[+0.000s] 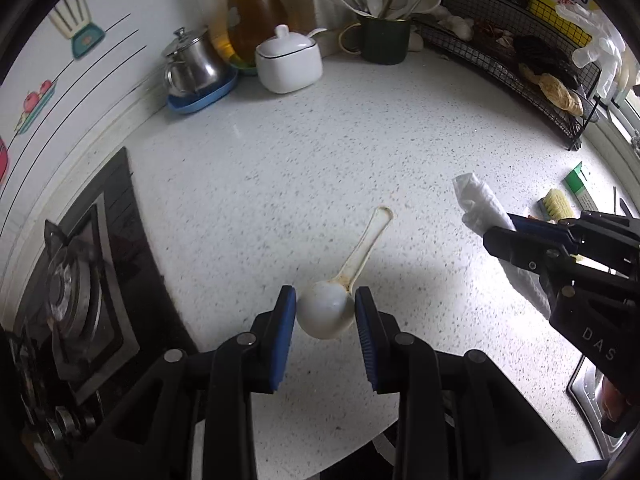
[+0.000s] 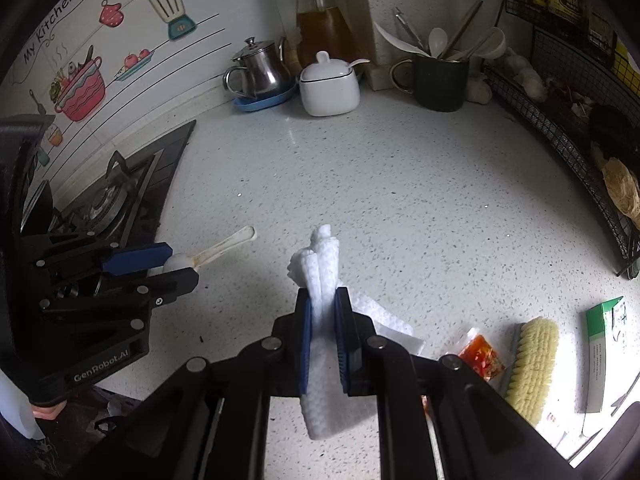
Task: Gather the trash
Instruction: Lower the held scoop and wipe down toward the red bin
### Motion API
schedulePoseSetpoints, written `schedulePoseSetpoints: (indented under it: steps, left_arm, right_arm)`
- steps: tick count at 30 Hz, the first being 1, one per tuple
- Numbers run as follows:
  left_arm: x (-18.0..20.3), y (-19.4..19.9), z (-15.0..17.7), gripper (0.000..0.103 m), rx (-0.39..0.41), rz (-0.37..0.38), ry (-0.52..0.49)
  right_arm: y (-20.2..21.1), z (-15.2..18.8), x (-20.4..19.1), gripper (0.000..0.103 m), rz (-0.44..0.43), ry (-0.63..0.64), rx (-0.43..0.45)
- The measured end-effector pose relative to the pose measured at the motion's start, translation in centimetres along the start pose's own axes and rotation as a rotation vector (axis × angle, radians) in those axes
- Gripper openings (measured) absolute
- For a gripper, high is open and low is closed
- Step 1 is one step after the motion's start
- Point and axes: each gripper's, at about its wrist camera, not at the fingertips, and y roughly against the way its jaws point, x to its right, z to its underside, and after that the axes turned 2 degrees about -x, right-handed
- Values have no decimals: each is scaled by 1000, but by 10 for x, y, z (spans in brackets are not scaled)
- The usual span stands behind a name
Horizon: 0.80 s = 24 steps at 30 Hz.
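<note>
We hold two pieces of trash above the speckled white countertop. Our left gripper pinches the round bowl of a stained white plastic spoon between its blue pads, the handle pointing away toward the far side. In the right wrist view the same spoon shows at the left, clamped in the left gripper.

Our right gripper is pressed tight on a crumpled white paper towel, which bunches up past the fingertips and hangs down below them. From the left wrist view the towel sticks out of the right gripper at the right.

Near the right edge of the counter lie a red sauce packet, a yellow scrub brush and a green and white box. Along the far wall stand a steel teapot on a blue dish, a bottle of oil, a white lidded sugar jar and a dark mug of utensils. A black wire rack runs along the right, and a gas hob sits at the left.
</note>
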Motion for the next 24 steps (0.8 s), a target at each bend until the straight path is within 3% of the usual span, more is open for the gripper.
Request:
schedulePoseSetpoints:
  steps: [15, 24]
  left_arm:
    - [-19, 63, 131, 28, 77, 5, 147]
    - [-9, 91, 214, 28, 61, 41, 188]
  right_arm:
    - [35, 89, -85, 10, -27, 67, -7]
    - [55, 154, -123, 10, -20, 71, -45]
